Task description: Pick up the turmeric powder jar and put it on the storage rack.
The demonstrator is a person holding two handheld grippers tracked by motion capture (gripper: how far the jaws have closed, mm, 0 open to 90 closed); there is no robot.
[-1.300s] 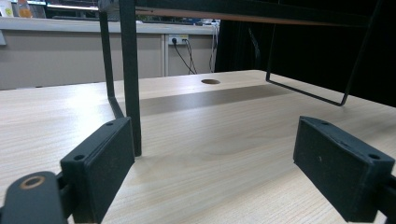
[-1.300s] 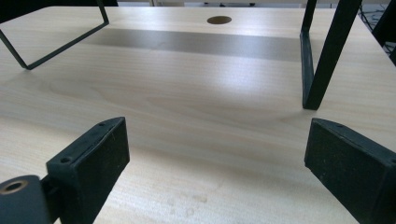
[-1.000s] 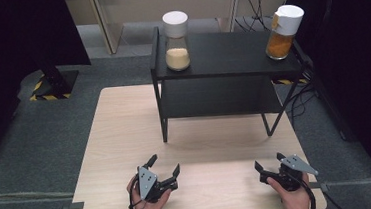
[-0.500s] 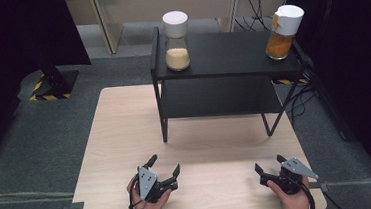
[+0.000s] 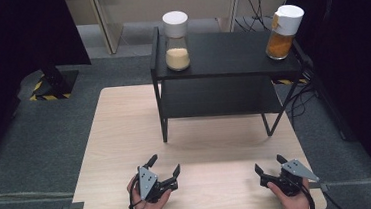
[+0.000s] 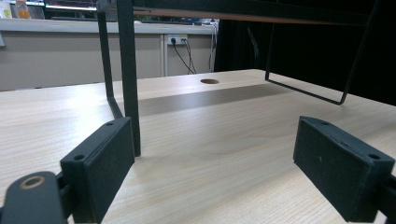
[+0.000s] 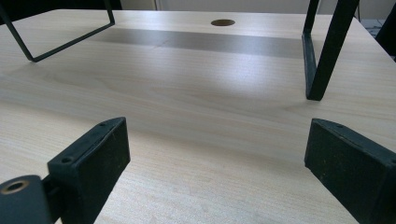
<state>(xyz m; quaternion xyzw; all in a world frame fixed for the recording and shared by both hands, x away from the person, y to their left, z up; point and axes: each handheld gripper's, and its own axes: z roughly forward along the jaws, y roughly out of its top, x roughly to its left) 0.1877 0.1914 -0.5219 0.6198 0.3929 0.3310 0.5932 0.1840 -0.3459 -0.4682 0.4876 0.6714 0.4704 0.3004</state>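
resting on pale wood table [image 5: 201,133], both grippers [image 5: 162,169] [image 5: 268,164] with jaws spread, empty

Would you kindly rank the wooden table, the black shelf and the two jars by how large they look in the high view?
1. Wooden table, the largest.
2. Black shelf, clearly smaller.
3. Left jar and right jar: they look about alike, so I would not rank one above the other.
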